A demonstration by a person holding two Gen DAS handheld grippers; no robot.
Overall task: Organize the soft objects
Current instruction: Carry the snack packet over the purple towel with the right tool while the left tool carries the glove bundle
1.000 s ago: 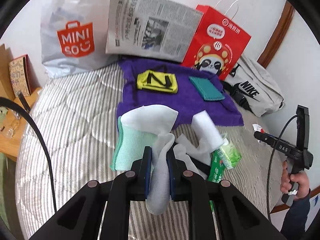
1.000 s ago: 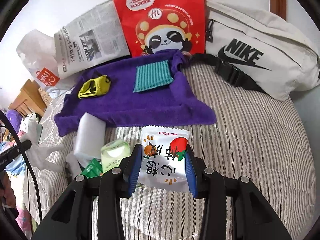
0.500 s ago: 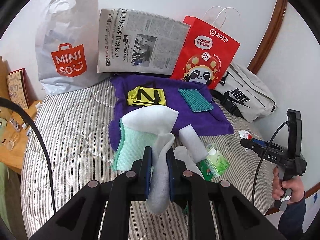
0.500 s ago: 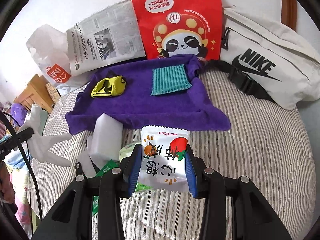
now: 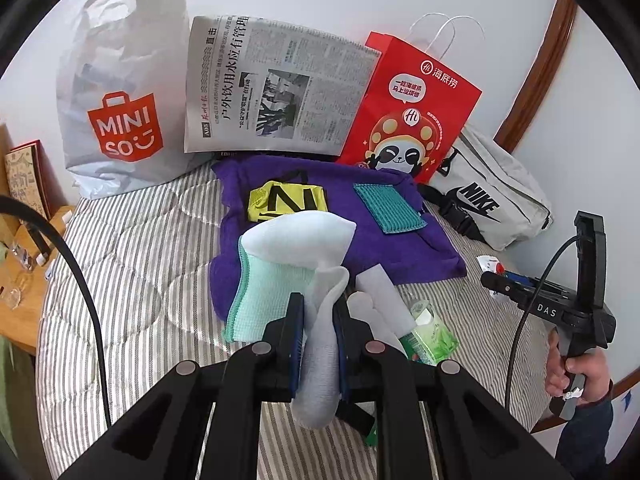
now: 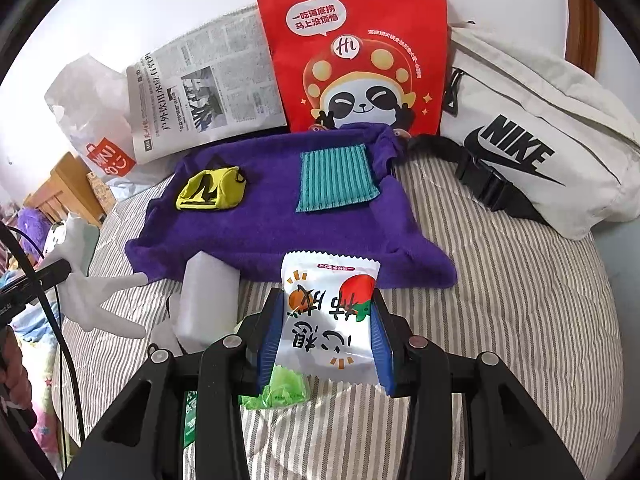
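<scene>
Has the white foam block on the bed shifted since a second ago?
Cannot tell. The white foam block looks unmoved beside the purple towel, with the same near-edge overlap; only the camera viewpoint changed.

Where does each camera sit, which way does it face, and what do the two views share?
Left wrist: on the left gripper, looking down along its fingers at the bed; it pinches a white glove; the other hand shows at right.
Right wrist: on the right gripper, facing the same way; it grips a snack packet.
Shared: purple towel, red bag, newspaper.
</scene>
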